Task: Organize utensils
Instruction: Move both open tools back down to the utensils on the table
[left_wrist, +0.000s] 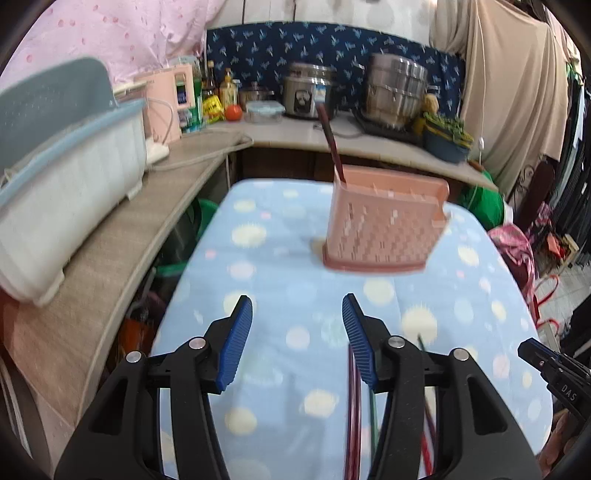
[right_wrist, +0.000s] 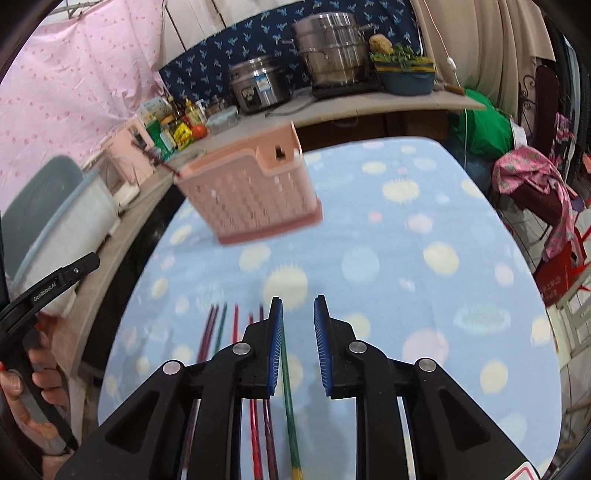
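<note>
A cluttered kitchen surrounds a dotted blue counter (right_wrist: 424, 229). The pink basket (left_wrist: 384, 232) stands mid-counter with one chopstick (left_wrist: 330, 144) inside; loose chopsticks (right_wrist: 236, 326) lie nearer. Left gripper (left_wrist: 297, 321) gapes wide; right gripper (right_wrist: 298, 314) is narrowly parted, both empty. The sticks look light, stiff, slippery: pinch mid-shaft.

basket (left_wrist: 384, 229) on table (left_wrist: 266, 258) | chopstick (left_wrist: 332, 144) in basket | chopsticks (right_wrist: 236, 328) nearer, on table

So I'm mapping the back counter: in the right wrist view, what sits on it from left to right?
Bottles → tomato → lidded container → rice cooker → steel steamer pot → blue basin of greens.
</note>
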